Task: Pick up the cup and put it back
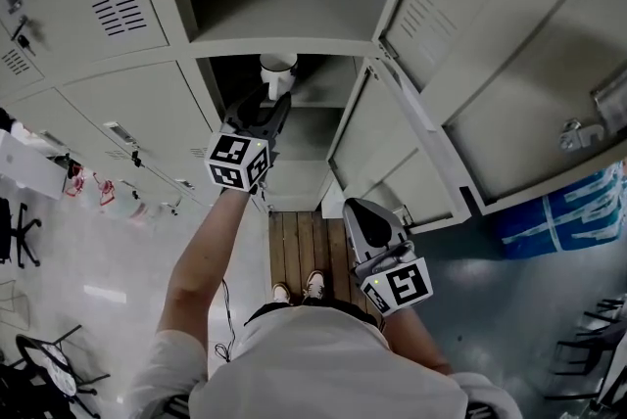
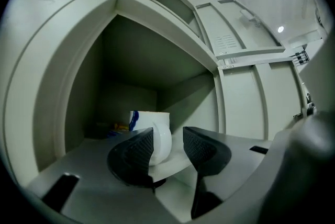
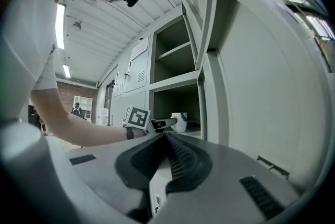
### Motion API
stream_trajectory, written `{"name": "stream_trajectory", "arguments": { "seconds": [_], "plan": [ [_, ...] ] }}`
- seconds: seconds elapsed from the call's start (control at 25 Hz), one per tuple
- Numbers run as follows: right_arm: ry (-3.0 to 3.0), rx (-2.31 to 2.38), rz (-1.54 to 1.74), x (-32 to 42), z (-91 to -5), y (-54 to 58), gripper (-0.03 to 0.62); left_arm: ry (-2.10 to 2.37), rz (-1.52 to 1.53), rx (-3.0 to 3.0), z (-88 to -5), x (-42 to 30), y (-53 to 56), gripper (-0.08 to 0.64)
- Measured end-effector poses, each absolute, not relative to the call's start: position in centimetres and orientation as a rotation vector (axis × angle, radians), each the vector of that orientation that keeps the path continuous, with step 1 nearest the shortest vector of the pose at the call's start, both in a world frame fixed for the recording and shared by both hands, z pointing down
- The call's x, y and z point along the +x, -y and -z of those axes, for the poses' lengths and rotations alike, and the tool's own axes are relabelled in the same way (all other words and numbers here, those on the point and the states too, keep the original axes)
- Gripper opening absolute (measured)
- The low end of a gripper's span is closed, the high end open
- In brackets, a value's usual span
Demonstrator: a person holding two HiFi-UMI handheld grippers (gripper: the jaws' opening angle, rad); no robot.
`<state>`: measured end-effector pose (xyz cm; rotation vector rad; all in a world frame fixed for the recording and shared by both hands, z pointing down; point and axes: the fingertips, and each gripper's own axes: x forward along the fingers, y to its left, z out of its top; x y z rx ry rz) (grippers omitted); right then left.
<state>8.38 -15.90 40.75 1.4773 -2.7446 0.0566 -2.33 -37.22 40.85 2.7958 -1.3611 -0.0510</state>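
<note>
While the white cup (image 2: pixel 151 122) stands upright on the locker shelf (image 2: pixel 86 152) just ahead, near side between its jaws, the left gripper (image 2: pixel 167 135) hovers wide open, gripping nothing. Probably rigid, glazed, slippery and breakable, the cup suits a firm pinch across its wall. Well behind, the right gripper (image 3: pixel 168 139) hangs closed, empty.

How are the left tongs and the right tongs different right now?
The left tongs are open; the right tongs are shut. The left tongs reach to the cup in the locker; the right tongs hang lower, holding nothing. Both carry a marker cube.
</note>
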Motion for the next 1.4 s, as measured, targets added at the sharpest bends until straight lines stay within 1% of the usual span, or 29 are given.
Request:
{"name": "stream_trajectory", "arguments": {
  "seconds": [0.08,0.28,0.36,0.8,1.4],
  "plan": [
    [2.741,1.485,-0.061,8.6,-40.8,16.0,0.017,1.344,0.026,2.805,-41.0,-1.9,37.6,0.173],
    [2.732,1.499,-0.078,9.0,-41.1,16.2,0.017,1.346,0.021,2.794,-41.1,-1.5,38.2,0.118],
    [2.730,1.501,-0.084,9.1,-41.2,16.3,0.017,1.332,0.003,2.794,-41.4,-1.3,38.3,0.080],
    [2.721,1.494,-0.097,9.1,-41.5,16.8,0.017,1.064,0.024,2.888,-41.4,1.2,38.2,0.058],
    [2.700,1.527,-0.104,10.2,-41.6,16.9,0.017,1.004,0.246,2.934,-40.4,0.5,37.7,0.050]
  ]
}}
